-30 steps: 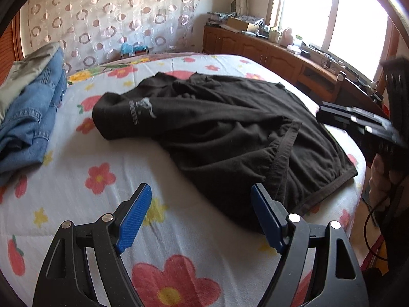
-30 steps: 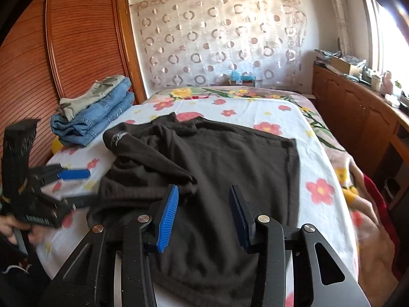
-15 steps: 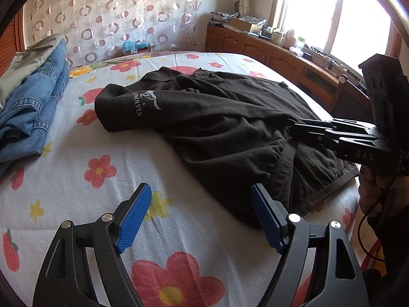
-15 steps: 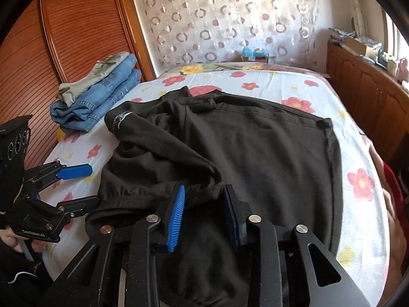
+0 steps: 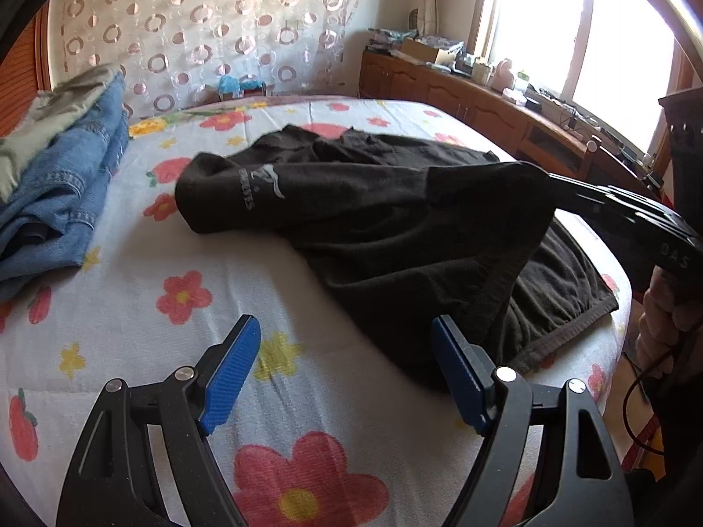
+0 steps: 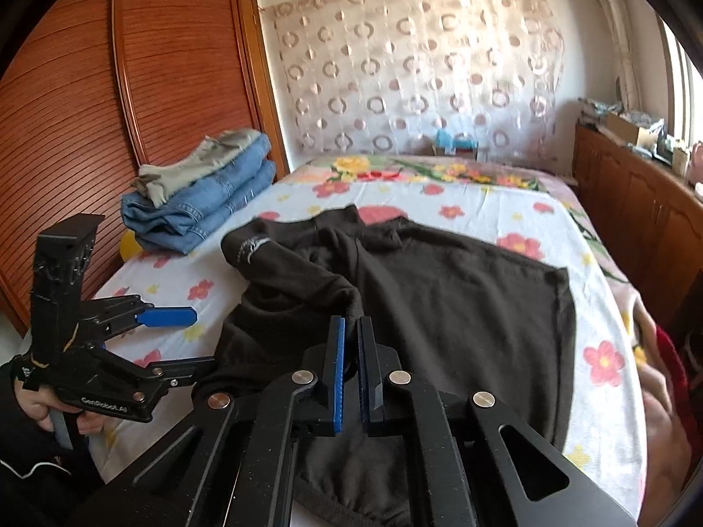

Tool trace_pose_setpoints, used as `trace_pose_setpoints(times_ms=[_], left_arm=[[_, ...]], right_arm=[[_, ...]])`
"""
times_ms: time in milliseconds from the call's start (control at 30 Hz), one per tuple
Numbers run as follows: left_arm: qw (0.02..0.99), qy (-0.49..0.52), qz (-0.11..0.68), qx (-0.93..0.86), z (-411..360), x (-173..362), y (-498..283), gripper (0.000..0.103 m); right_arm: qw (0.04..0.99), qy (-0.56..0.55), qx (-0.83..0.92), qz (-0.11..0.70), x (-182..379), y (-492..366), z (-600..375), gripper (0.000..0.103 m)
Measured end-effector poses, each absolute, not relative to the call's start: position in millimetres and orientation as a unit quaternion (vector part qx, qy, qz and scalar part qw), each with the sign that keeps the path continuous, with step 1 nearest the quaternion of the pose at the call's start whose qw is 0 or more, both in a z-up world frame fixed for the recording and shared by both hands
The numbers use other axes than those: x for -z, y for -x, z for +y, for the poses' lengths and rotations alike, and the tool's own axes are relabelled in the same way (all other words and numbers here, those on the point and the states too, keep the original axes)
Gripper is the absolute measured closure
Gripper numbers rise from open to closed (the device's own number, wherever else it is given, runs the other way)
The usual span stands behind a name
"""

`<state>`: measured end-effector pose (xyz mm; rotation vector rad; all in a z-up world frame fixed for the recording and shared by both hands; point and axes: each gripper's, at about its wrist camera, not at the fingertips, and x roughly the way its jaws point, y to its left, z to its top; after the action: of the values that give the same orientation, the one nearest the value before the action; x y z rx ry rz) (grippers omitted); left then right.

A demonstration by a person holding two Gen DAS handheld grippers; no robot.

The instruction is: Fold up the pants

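The dark brown, thick, fleecy fabric pants point(image 6: 439, 307) lie spread over the centre of the bed with the white flower-print cover point(image 5: 132, 298), one leg bunched and folded back toward the upper left of the right wrist view. I judge them soft and limp, fairly light but bulky, with a nap that should not slip between ribbed pads; they will sag and drag on the cover rather than hold any shape, so I would take them by a hem, a cuff or the waistband, where the doubled cloth gives something firm to bite. My right hand-held gripper point(image 6: 350, 329) has just been closing and its blue pads now pinch a raised ridge of the cloth at the lower centre of its own view; in the left wrist view the fabric tents up toward its black fingers at the right edge. It points shallowly downward over the garment. My left hand-held gripper point(image 5: 347, 373) stands wide apart with nothing between its blue pads point(image 5: 230, 377), tilted more steeply down at bare cover near the pants' near edge. A stack of folded blue denim jeans point(image 6: 202, 202) sits well apart, by the wooden wardrobe.
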<state>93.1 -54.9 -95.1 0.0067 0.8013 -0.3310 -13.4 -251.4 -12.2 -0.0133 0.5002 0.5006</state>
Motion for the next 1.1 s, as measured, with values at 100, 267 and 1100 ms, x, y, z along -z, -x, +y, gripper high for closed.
trace_pose_setpoints(times_ms=[100,267,1100], left_arm=[[0.911,-0.003,0.378,0.163,-58,88,-89,0.023],[0.917,-0.003,0.360,0.172,-63,73,-85,0.023],[0.918,-0.016,0.344,0.199,-85,59,-79,0.023]], right_arm=[[0.940,0.014,-0.251,0.233,13,22,-249,0.099],[0.945,0.023,-0.246,0.216,11,37,-250,0.099],[0.959,-0.022,-0.160,0.232,36,78,-269,0.099]])
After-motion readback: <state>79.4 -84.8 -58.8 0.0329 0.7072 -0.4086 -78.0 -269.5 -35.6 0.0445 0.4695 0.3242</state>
